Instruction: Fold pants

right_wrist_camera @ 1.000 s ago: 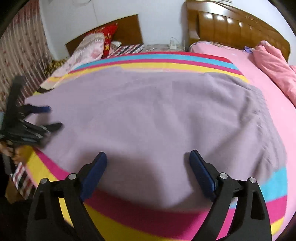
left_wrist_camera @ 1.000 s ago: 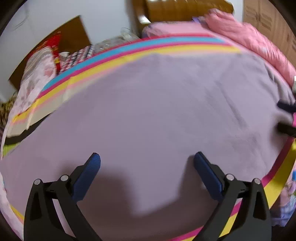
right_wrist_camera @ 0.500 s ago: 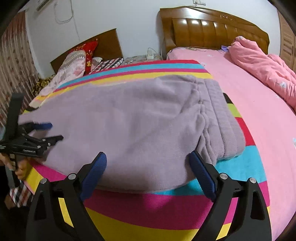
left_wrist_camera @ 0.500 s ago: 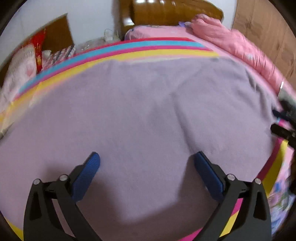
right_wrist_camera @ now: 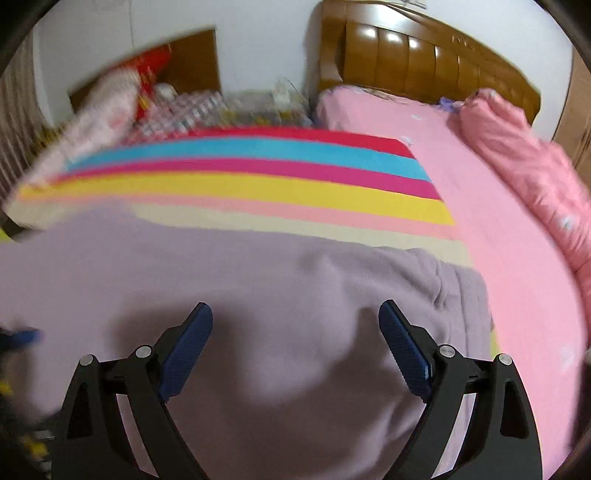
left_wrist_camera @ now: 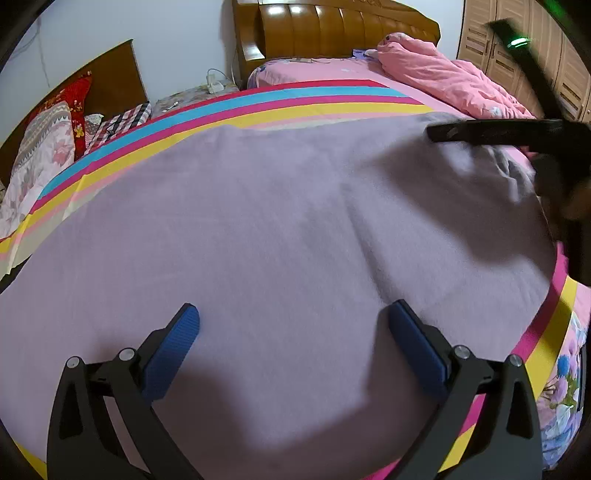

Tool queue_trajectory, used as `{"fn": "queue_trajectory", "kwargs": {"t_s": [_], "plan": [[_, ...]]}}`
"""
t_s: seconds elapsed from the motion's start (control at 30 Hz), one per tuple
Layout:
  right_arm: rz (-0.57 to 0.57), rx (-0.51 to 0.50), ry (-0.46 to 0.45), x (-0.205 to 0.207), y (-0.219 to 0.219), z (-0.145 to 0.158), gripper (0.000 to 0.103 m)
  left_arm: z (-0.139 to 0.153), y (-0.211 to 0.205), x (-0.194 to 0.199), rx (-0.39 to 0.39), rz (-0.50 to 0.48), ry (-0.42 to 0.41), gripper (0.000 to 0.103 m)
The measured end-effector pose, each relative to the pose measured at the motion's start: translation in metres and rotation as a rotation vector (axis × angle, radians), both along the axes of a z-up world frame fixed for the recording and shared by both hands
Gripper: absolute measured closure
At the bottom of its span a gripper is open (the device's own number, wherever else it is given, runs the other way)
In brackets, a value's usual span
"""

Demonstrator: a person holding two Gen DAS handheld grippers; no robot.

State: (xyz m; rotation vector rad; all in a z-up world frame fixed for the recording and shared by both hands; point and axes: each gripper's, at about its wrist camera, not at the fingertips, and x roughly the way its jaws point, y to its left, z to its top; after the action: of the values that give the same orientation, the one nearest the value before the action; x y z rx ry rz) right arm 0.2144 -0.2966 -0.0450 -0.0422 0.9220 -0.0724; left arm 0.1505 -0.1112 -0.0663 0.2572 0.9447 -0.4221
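The lilac fleece pants lie spread flat on a rainbow-striped blanket on the bed. My left gripper is open and empty, hovering just above the near part of the pants. My right gripper is open and empty above the pants, near their ribbed waistband at the right. In the left wrist view the right gripper's finger reaches in from the right over the waistband end.
A pink sheet and a bunched pink quilt lie to the right. A wooden headboard stands behind. Pillows and a second bed lie far left. A wardrobe stands at the far right.
My right gripper has swung in over the waistband end of the pants, its view blurred by motion. My left gripper turned a little to the right. Both stayed open.
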Motion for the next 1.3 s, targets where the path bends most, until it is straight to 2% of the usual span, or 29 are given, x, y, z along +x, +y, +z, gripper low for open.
{"fn": "queue_trajectory", "kwargs": {"t_s": [0.03, 0.13, 0.2, 0.43, 0.73, 0.8, 0.87, 0.9, 0.93, 0.97, 1.03, 1.17, 1.23, 1.3], "plan": [[-0.009, -0.039, 0.03, 0.005, -0.002, -0.01, 0.011, 0.0, 0.001, 0.0, 0.001, -0.004, 0.002, 0.001], [-0.026, 0.076, -0.003, 0.001, -0.021, -0.015, 0.01, 0.0, 0.001, -0.001, -0.002, -0.014, -0.002, 0.001], [-0.035, 0.109, -0.01, 0.001, -0.028, -0.015, 0.01, 0.0, 0.002, -0.001, -0.007, -0.015, -0.011, 0.001], [-0.037, 0.076, 0.0, 0.006, -0.025, -0.017, 0.007, -0.001, 0.003, -0.002, -0.017, -0.019, -0.014, 0.001], [-0.027, 0.082, 0.005, 0.005, -0.023, -0.016, 0.005, 0.002, 0.009, -0.002, -0.031, -0.04, -0.003, 0.001], [-0.072, 0.032, 0.033, 0.004, -0.017, -0.012, 0.005, 0.009, 0.024, -0.007, -0.066, -0.021, 0.035, 0.002], [-0.209, -0.083, 0.055, -0.002, 0.001, 0.001, 0.005, 0.021, 0.049, -0.016, -0.158, -0.011, 0.037, 0.002], [-0.236, -0.095, 0.025, -0.01, 0.02, 0.012, 0.005, 0.029, 0.071, -0.024, -0.215, 0.005, 0.01, 0.002], [-0.201, -0.055, -0.025, -0.018, 0.041, 0.022, 0.005, 0.035, 0.093, -0.03, -0.248, 0.032, -0.018, 0.002], [-0.107, 0.016, -0.08, -0.026, 0.074, 0.033, 0.005, 0.039, 0.112, -0.034, -0.269, 0.065, -0.038, 0.002], [0.074, 0.064, -0.117, -0.031, 0.134, 0.041, 0.005, 0.044, 0.163, -0.043, -0.322, 0.178, -0.064, 0.002], [0.406, 0.002, -0.15, -0.035, 0.261, 0.046, 0.005, 0.043, 0.272, -0.068, -0.442, 0.421, -0.084, 0.002], [0.609, -0.043, -0.175, -0.042, 0.331, 0.045, 0.005, 0.037, 0.328, -0.085, -0.464, 0.562, -0.104, 0.002], [0.706, -0.104, -0.181, -0.047, 0.375, 0.04, 0.005, 0.028, 0.381, -0.099, -0.469, 0.713, -0.096, 0.002]]}}
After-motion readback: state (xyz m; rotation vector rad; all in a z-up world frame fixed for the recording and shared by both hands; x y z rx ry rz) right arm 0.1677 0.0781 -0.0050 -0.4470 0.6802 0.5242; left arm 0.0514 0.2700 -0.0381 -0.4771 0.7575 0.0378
